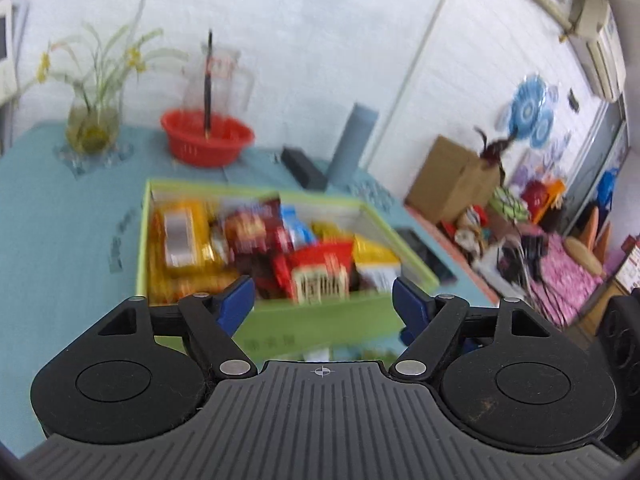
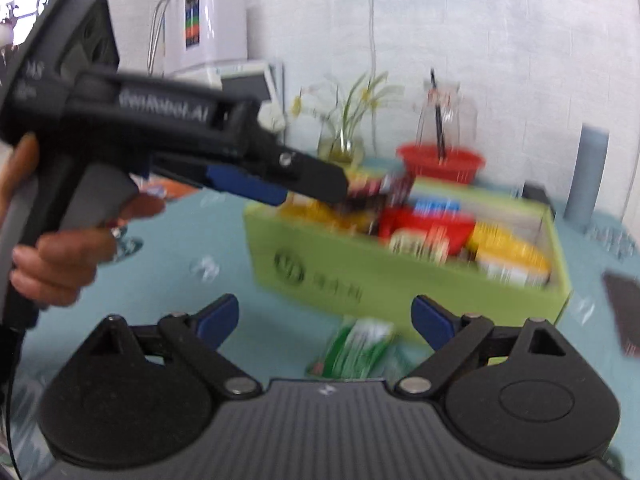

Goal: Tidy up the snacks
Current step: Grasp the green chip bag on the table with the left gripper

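A green box (image 1: 320, 320) on the teal table holds several snack packs: yellow packs (image 1: 184, 240) at the left, red and dark packs (image 1: 320, 264) in the middle. My left gripper (image 1: 323, 300) is open and empty, above the box's near wall. In the right wrist view the box (image 2: 400, 280) sits ahead, and a green snack pack (image 2: 356, 350) lies on the table in front of it. My right gripper (image 2: 325, 322) is open and empty, just above that green pack. The left gripper (image 2: 280, 184) shows there, held by a hand over the box's left end.
A red basket (image 1: 206, 138) with a clear jug, a vase of plants (image 1: 94, 120), a grey cylinder (image 1: 354, 144) and a black case (image 1: 302, 166) stand behind the box. A dark flat object (image 2: 624, 312) lies at the right. Cardboard boxes and clutter (image 1: 500, 208) lie beyond the table.
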Demonstrator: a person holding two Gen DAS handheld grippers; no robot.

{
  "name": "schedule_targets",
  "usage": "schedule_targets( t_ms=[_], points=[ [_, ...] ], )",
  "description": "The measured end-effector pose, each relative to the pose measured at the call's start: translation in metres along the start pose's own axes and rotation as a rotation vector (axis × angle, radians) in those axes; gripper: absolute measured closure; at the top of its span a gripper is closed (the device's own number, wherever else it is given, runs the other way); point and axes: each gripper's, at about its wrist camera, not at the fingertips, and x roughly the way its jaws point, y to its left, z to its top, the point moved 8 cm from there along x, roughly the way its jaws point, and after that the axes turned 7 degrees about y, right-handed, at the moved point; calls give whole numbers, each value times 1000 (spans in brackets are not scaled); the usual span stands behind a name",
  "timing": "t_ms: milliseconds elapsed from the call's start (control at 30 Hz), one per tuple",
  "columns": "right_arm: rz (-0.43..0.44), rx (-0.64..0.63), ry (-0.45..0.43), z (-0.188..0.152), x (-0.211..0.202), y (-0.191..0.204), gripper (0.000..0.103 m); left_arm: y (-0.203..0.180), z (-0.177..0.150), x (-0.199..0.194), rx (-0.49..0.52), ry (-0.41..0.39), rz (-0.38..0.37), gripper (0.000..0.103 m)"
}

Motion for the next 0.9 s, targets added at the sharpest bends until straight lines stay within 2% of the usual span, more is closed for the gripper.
schedule_targets(
  t_ms=[100, 233, 300, 400, 500, 533, 567, 767, 900],
  points=[
    [6, -8, 50, -14, 18, 6, 11, 3, -30, 26, -31, 124, 17, 46],
    [35, -39, 115, -16, 45, 10, 11, 11, -53, 61, -117, 254, -30, 55],
    [-6, -59, 143, -17, 57, 8, 11, 16, -55, 72, -131, 273, -22, 55],
    [-1, -65, 178, -22, 68, 9, 11, 19, -57, 85, -129, 290, -20, 58],
    [-23, -86, 198, -30, 70, 18, 10, 17, -60, 85, -107, 290, -18, 69],
    [-15, -76, 198, -32, 68, 20, 10, 15, -63, 83, -109, 301, -39, 80],
    [5, -64, 194, -34, 65, 23, 10, 15, -68, 79, -114, 311, -46, 83],
    [44, -108, 177, -51, 36, 63, 11, 10, -105, 37, -111, 300, -20, 85],
    [78, -127, 167, -73, 12, 90, 11, 2, -136, 5, -118, 279, -13, 79]
  ],
)
